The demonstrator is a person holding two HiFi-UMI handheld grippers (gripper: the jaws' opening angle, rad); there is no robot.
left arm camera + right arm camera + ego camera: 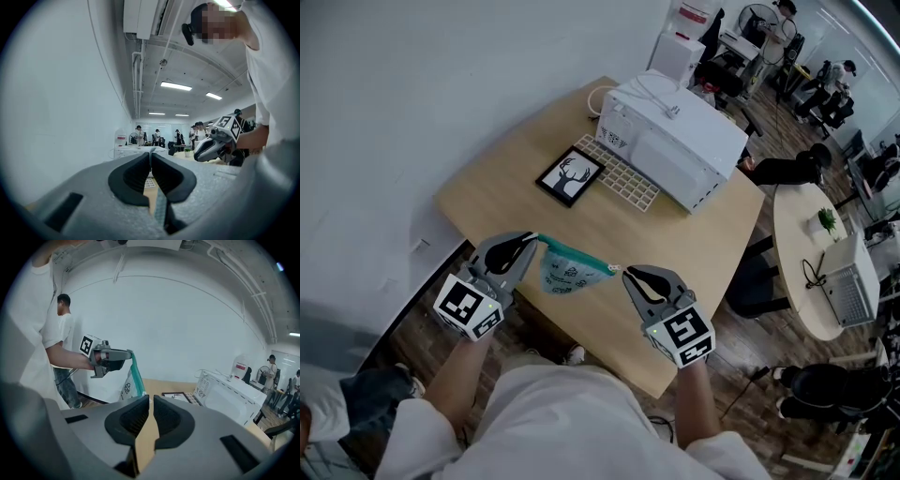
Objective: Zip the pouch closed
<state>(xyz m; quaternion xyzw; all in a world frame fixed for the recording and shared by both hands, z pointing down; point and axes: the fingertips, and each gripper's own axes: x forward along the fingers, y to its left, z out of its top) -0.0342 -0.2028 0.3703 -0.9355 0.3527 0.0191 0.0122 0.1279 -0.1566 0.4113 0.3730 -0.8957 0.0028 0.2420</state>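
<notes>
Grey and clamped tight, the left claw (528, 246) (150, 157) pinches the left top corner of the pouch (567, 272). The left gripper view shows a thin teal strip of the pouch (160, 206) caught between its dark pads. The pouch hangs in the air over the near edge of the wooden table (516, 159), pale with dark print. Its teal zip band (577, 253) (136, 376) is stretched in a straight line sloping down toward the right. That band ends at the right claw (628, 275) (151, 399), which is clenched with only a sliver between its pads, gripping the small pale zipper pull (614, 269). Farther back on the table, from left to right, are a framed deer picture (569, 176), a flat gridded mat (623, 178) and a white appliance (675, 141).
</notes>
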